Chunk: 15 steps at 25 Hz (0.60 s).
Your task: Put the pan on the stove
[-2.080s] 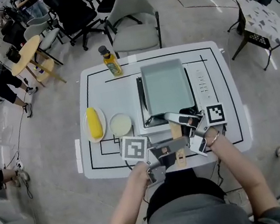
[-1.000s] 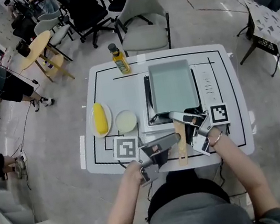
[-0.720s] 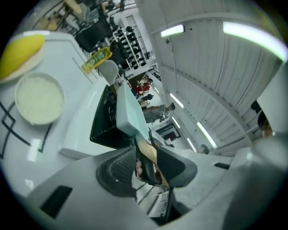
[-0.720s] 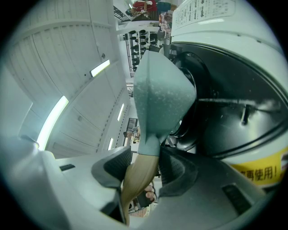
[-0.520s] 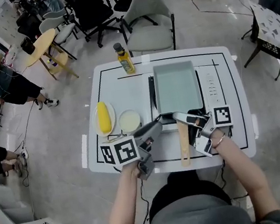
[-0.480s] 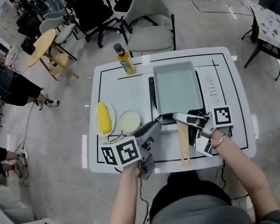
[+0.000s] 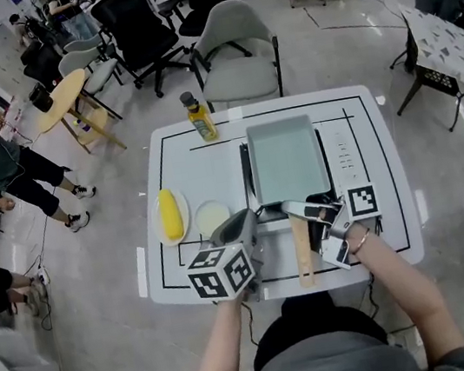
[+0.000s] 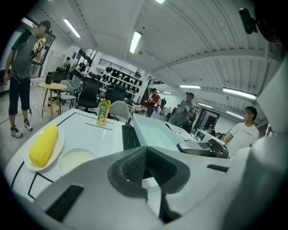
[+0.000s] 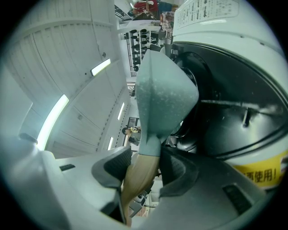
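Observation:
The pale green rectangular pan (image 7: 287,160) sits on the black stove (image 7: 249,182) at the table's middle right, its wooden handle (image 7: 303,252) pointing toward me. My right gripper (image 7: 303,223) is shut on that handle near the pan; in the right gripper view the handle (image 9: 137,179) passes between the pads of the right gripper (image 9: 143,173), with the pan (image 9: 162,85) beyond. My left gripper (image 7: 243,220) hovers left of the handle over the table's front, shut and holding nothing. In the left gripper view the jaws of the left gripper (image 8: 144,168) are together, and the pan (image 8: 155,134) lies ahead.
A plate with a yellow corn cob (image 7: 169,214) and a small white bowl (image 7: 213,217) sit left of the stove. An oil bottle (image 7: 198,117) stands at the back. The stove's control panel (image 7: 343,153) runs along its right side. Chairs and people surround the white table (image 7: 183,157).
My left gripper has left the pan handle, swung to the left and closed its jaws. My right gripper still holds the handle in the same place.

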{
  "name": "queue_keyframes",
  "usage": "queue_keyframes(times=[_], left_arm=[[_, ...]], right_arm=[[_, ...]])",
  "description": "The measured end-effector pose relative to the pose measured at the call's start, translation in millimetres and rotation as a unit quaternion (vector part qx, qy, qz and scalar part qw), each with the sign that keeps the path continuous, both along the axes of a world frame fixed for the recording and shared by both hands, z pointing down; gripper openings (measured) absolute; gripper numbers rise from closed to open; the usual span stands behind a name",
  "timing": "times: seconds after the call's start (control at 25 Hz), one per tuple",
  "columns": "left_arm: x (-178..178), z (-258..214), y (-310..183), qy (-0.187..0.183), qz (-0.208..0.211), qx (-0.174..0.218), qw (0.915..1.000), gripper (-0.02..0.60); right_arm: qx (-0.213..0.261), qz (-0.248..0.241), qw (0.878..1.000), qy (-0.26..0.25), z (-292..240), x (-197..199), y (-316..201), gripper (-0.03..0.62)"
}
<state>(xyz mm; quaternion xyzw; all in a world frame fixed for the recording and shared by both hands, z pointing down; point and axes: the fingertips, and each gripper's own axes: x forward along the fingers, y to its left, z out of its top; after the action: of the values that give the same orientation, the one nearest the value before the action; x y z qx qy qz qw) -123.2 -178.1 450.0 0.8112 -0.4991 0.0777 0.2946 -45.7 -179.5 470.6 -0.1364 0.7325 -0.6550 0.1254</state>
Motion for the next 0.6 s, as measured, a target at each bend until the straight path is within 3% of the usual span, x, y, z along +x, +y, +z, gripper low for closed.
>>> queue_keyframes(times=[0.24, 0.6], left_arm=[[-3.1, -2.2, -3.3, -0.009, -0.003, 0.01, 0.9999, 0.006], [-7.1, -5.3, -6.4, -0.001, -0.003, 0.013, 0.9999, 0.006]], right_arm=[[0.003, -0.003, 1.0, -0.007, -3.4, -1.6, 0.1, 0.193], [-0.011, -0.013, 0.998, -0.053, -8.1, -1.2, 5.9, 0.258]])
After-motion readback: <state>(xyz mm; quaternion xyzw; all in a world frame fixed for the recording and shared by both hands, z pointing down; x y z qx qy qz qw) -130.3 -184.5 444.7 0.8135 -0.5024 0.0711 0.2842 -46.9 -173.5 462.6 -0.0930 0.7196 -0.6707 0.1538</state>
